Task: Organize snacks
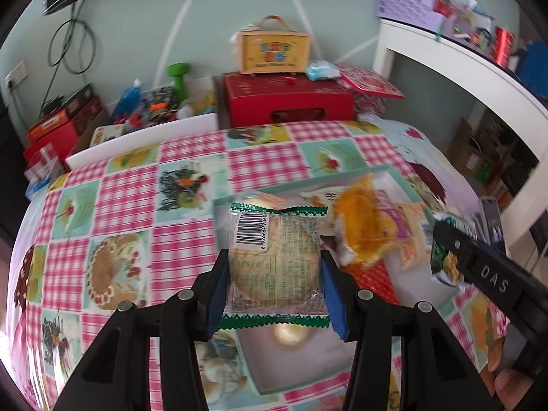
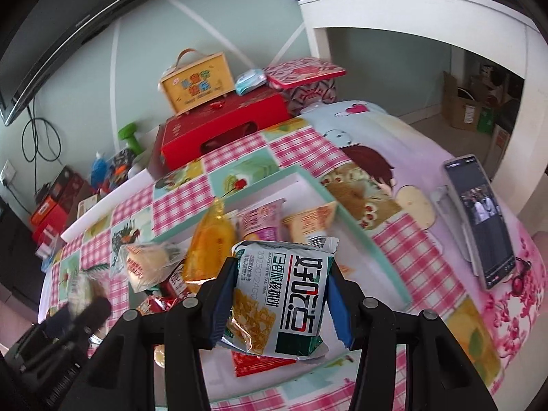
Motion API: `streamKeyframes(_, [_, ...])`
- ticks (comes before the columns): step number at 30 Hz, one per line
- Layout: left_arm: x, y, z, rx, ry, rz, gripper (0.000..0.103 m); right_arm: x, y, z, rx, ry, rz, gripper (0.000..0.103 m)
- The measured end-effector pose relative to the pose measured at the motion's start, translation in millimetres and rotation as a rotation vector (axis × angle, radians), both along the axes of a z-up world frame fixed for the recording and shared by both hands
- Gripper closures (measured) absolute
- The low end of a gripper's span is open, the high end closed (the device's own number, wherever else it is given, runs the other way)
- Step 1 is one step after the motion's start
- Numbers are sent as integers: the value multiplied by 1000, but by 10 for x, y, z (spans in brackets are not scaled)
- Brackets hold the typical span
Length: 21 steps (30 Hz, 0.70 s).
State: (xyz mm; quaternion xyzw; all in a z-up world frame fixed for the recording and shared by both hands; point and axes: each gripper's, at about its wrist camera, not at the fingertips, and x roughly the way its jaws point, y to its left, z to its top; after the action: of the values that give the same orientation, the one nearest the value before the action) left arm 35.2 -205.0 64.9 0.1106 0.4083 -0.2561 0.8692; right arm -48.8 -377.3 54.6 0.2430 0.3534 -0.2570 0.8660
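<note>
Checked pink tablecloth [image 1: 130, 185] covers the table, with a mint-rimmed tray [image 2: 370, 239] of snacks on it. Left gripper [image 1: 274, 274] is clamped on a clear biscuit packet [image 1: 274, 260] (barcode up) above the tray — right gripper [image 2: 281, 294] pinches a white-and-green cookie packet [image 2: 284, 291] over it. A phone [image 2: 479, 219] lies beside.

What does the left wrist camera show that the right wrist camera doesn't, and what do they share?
Only the left wrist view shows the barcode side of the clear cookie packet held in the left gripper. Only the right wrist view shows the printed front of the white and green snack packet in the right gripper, and the whole phone. Both show the teal-rimmed tray, the orange packet and the yellow box.
</note>
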Motion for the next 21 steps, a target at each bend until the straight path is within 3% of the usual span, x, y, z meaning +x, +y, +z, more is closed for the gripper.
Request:
streamKeyframes(6, [-131,-188,-29,20,-8,-51,51,-67,-89,-3,11,-9,-22,50])
streamKeyframes(21, [-122,-333,-223,73,21,-52,51,97,1,-190,55,30,55,50])
